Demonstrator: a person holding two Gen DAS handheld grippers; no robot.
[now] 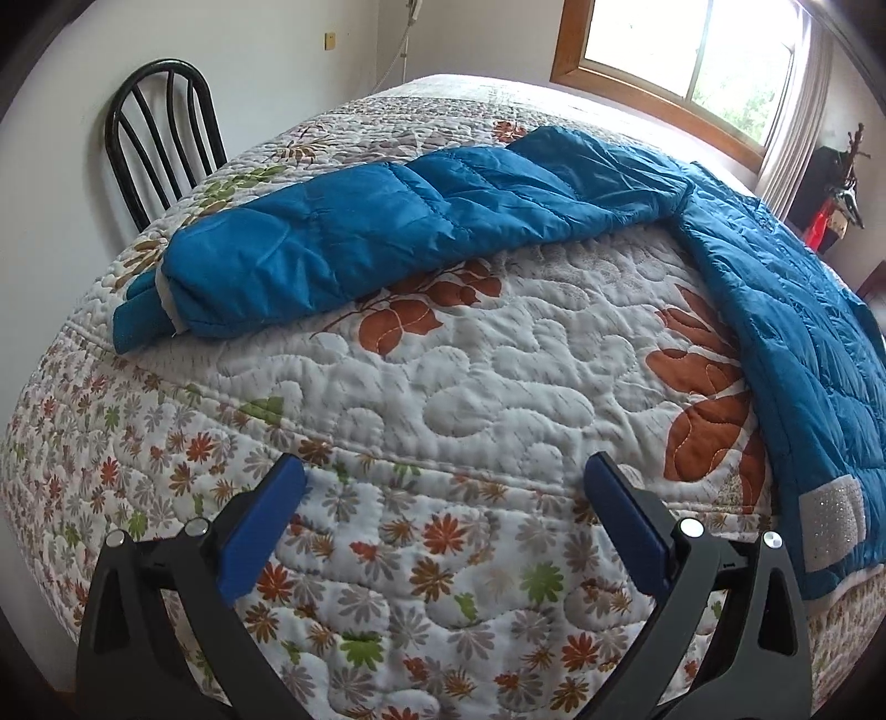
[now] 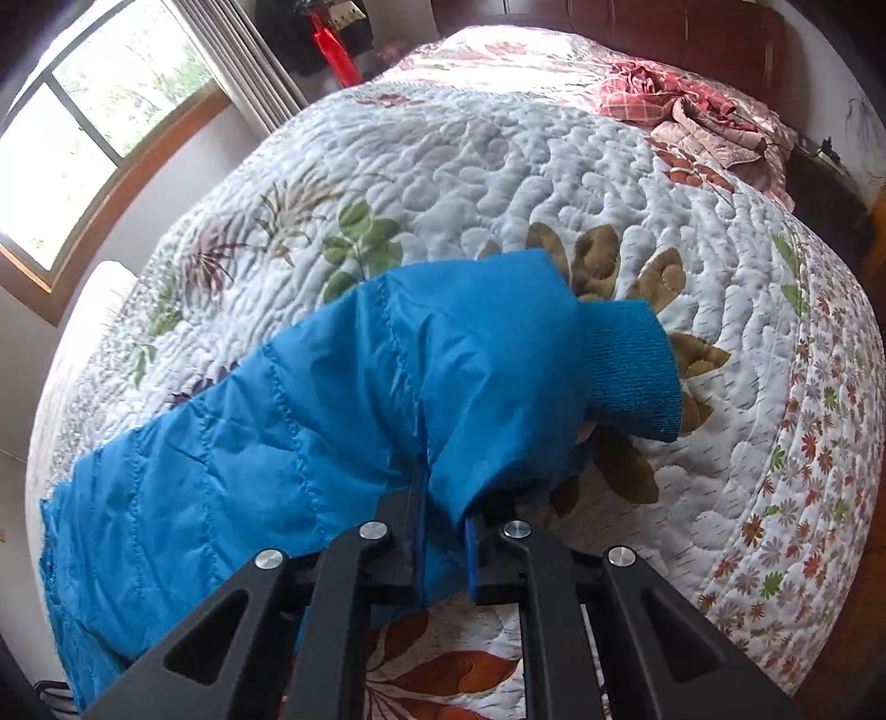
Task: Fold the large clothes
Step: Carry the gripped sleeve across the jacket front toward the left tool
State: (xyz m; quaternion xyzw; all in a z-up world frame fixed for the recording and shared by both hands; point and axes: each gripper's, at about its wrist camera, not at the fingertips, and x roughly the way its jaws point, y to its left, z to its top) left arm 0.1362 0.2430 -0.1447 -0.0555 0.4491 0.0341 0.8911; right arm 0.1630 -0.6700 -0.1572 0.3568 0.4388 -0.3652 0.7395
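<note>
A bed covered by a white quilt point(image 1: 443, 376) printed with leaves and flowers fills both views; a black chair point(image 1: 160, 138) is set beside it against the wall, and a wood-framed window point(image 1: 681, 61) is seen beyond. A blue padded jacket point(image 1: 387, 232) is spread across the quilt. The left gripper point(image 1: 443, 531) is held wide apart above the quilt's edge, gripping nothing. The right gripper point(image 2: 443, 526) is clamped on the jacket's sleeve point(image 2: 387, 399) near its knit cuff point(image 2: 631, 365).

- Left wrist view: looks steeply down over the near edge of the bed point(image 1: 443, 387), facing the window point(image 1: 692, 50) and a chair point(image 1: 160, 138).
- Right wrist view: close above the blue jacket point(image 2: 332, 399), facing across the bed.
- Both share bed, jacket, window.
</note>
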